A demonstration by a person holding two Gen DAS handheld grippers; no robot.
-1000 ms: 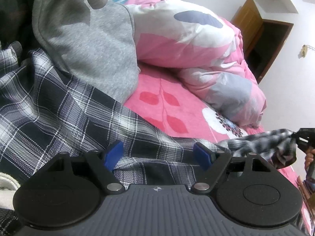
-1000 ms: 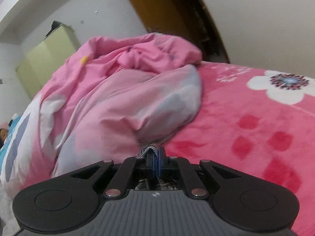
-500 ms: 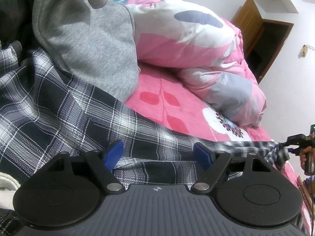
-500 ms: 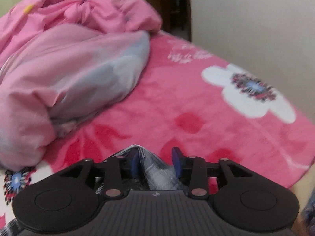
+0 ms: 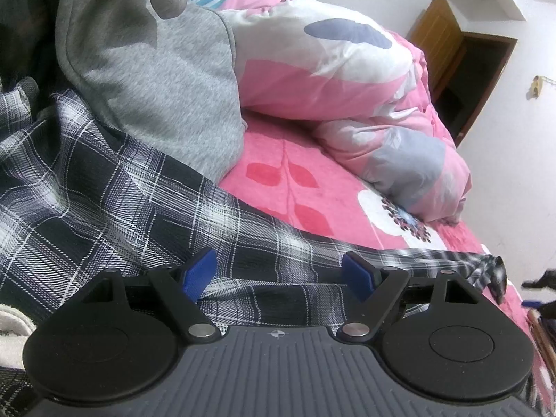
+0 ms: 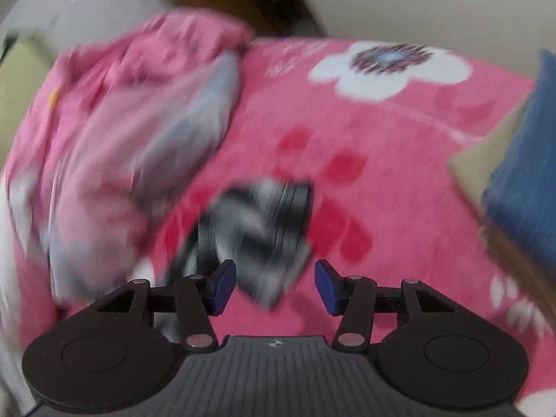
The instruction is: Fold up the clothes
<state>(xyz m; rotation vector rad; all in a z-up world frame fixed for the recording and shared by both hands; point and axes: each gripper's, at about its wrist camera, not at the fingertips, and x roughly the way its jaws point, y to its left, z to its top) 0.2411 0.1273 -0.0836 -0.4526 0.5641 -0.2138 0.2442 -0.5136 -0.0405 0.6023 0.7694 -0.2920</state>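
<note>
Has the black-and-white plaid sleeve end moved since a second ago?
Yes. The plaid sleeve end, raised before, now lies lower on the pink floral bedspread, released from the opening right gripper.

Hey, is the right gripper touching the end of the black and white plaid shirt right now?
Apart. The right wrist view shows the right gripper opening, pink bedding visible between each blue pad and the blurred plaid shirt end.

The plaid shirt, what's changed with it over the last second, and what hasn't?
The right tongs, a second ago shut on the plaid shirt's sleeve end, pulled it out across the pink bedspread and let go; their jaws are opening and the sleeve lies free in front of them. The left tongs stayed open over the shirt; the grey sweatshirt and the quilt did not move.
</note>
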